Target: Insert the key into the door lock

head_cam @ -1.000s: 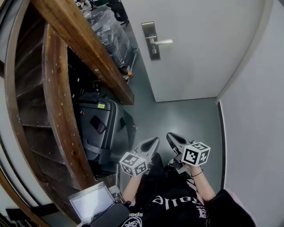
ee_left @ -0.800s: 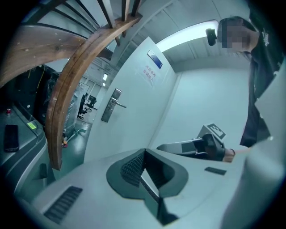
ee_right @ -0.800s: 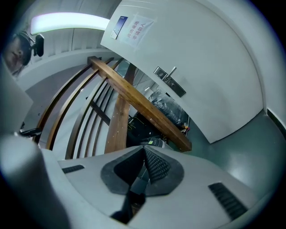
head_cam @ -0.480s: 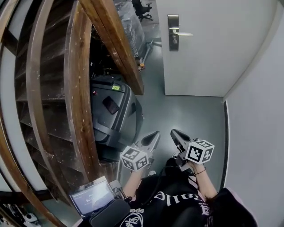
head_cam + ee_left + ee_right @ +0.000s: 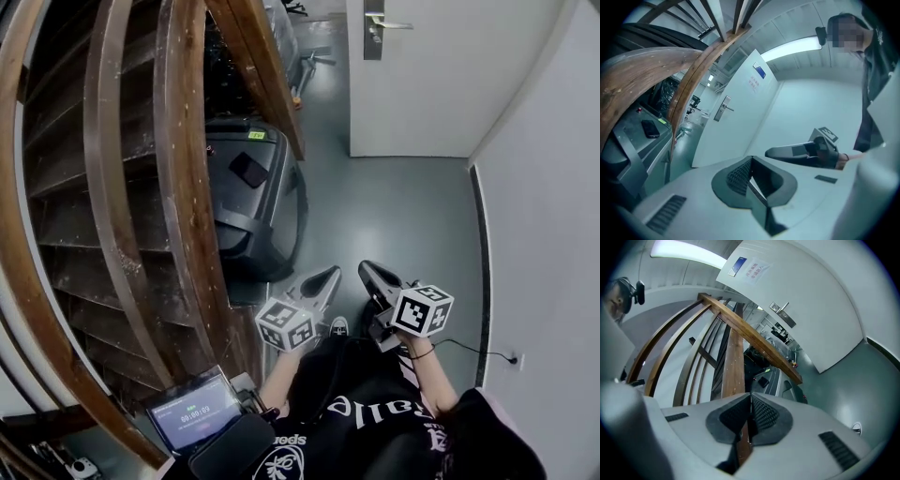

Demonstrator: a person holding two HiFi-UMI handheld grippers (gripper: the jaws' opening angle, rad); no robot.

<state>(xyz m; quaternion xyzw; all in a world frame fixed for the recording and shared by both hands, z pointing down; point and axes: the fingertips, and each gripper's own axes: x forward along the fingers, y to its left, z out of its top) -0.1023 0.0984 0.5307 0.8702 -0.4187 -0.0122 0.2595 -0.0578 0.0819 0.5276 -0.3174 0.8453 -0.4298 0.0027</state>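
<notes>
The white door (image 5: 441, 84) stands at the top of the head view, its metal lock plate and lever handle (image 5: 376, 26) at the frame's upper edge. The left gripper view has the lock plate (image 5: 723, 108) far off, and the right gripper view has it (image 5: 780, 310) small and distant. Both grippers are low by my body, well short of the door. The jaws of my left gripper (image 5: 328, 275) (image 5: 751, 159) are shut. My right gripper (image 5: 366, 269) (image 5: 751, 397) is shut too, and its side (image 5: 787, 151) crosses the left gripper view. I see no key in any view.
A curved wooden staircase (image 5: 178, 187) fills the left. Beside it stands a grey case (image 5: 258, 202) with a phone (image 5: 250, 170) on top. A small screen (image 5: 192, 412) sits by my left side. The white wall (image 5: 548, 187) closes the right; a cable (image 5: 478, 352) lies on the grey floor.
The head view has tilted down and swung, so the door and handle slid to the top edge. Both grippers hold almost the same low place, still shut.
</notes>
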